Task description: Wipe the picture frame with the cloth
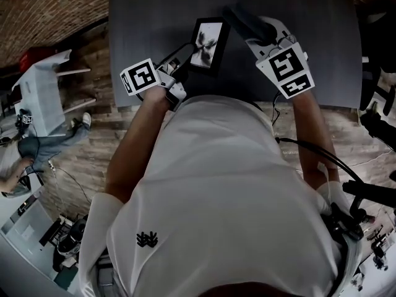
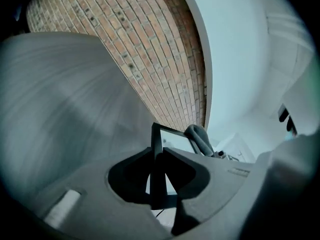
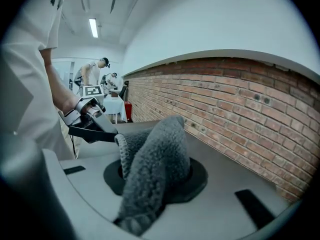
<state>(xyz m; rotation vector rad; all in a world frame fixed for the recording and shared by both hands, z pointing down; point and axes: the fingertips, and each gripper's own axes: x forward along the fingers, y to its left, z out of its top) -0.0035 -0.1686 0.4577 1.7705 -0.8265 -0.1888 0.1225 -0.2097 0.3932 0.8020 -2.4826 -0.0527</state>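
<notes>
A black picture frame with a flower print is held tilted above the dark grey table. My left gripper is shut on its lower left edge. In the left gripper view the frame's black rim stands pinched between the jaws, with its glass behind. My right gripper is shut on a grey fluffy cloth, just right of the frame's top right corner. In the right gripper view the cloth bulges out of the jaws, with the left gripper beyond it.
The table's near edge runs just in front of my body. A brick wall lies beyond the table. At the left a person in jeans sits by a white table. Dark equipment and cables crowd the right.
</notes>
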